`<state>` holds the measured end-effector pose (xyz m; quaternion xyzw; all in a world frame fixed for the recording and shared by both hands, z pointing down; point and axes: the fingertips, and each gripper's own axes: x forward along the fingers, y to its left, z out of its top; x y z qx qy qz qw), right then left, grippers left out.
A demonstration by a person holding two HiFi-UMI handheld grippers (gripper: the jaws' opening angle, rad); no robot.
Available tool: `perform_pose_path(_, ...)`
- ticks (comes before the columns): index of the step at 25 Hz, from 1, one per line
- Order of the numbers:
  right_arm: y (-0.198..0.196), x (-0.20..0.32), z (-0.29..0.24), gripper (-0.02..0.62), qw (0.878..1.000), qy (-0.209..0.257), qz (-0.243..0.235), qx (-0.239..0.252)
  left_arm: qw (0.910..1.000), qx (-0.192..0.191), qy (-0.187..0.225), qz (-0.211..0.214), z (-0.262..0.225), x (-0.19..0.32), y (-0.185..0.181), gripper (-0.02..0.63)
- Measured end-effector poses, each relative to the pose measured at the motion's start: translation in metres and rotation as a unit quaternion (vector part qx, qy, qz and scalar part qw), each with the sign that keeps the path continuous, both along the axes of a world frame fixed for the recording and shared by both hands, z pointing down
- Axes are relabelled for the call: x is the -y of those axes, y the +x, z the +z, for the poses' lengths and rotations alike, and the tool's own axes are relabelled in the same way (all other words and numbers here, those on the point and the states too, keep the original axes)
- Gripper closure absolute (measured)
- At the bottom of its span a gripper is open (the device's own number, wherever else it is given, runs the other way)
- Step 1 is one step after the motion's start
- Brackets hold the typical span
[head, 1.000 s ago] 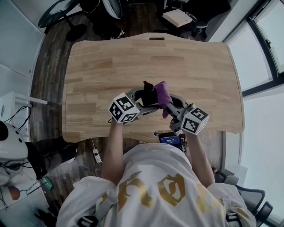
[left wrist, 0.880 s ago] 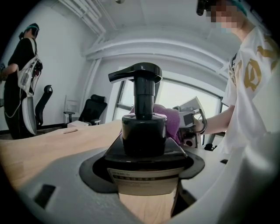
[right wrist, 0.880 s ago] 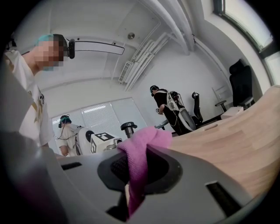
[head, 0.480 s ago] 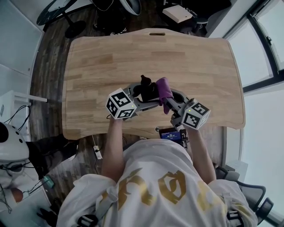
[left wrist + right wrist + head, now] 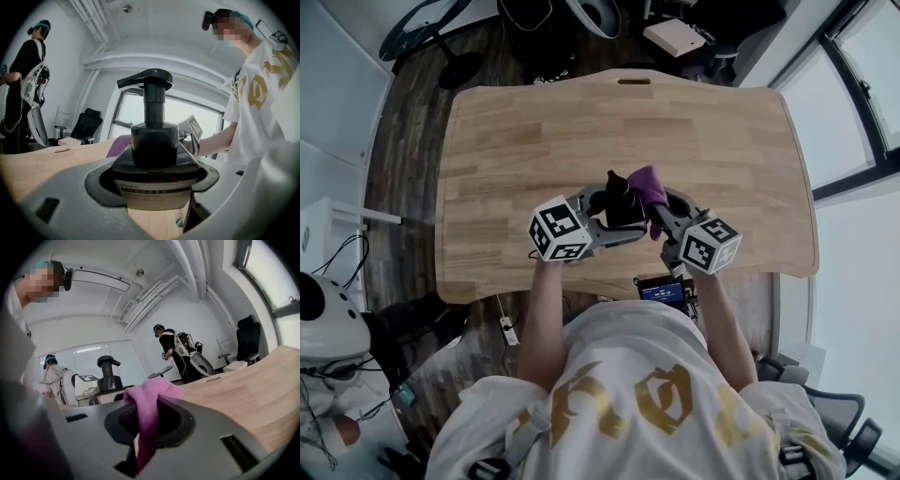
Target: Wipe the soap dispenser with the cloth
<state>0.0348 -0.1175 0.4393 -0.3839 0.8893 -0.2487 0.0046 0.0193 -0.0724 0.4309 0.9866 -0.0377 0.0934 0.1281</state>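
While the left gripper (image 5: 157,190) is clamped on the soap dispenser (image 5: 153,143), the right gripper (image 5: 143,430), w/ the cloth (image 5: 151,401) pinched in it, sits right beside (touching? can't tell).

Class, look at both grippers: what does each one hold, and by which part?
The left gripper is shut on the soap dispenser, gripping its body below the pump. The right gripper pinches the purple cloth at a fold.
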Motion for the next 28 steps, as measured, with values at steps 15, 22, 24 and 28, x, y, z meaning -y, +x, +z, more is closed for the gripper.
perform_pose_path(15,-0.026,-0.034,-0.022,0.561,0.993,0.064,-0.095,-0.016,0.9978,-0.043,-0.013,-0.049,-0.007,0.016,-0.027,0.247)
perform_pose_path(22,-0.022,-0.047,-0.024,0.561,0.987,0.084,-0.137,-0.021,0.9971,-0.052,-0.012,-0.055,-0.011,0.018,-0.026,0.247)
perform_pose_path(24,-0.020,-0.048,-0.023,0.561,0.986,0.089,-0.141,-0.020,0.9968,-0.055,-0.012,-0.056,-0.011,0.019,-0.025,0.247)
perform_pose_path(28,-0.010,-0.043,-0.014,0.561,0.988,0.080,-0.123,-0.041,0.9970,-0.060,-0.018,-0.045,-0.012,0.019,-0.017,0.247)
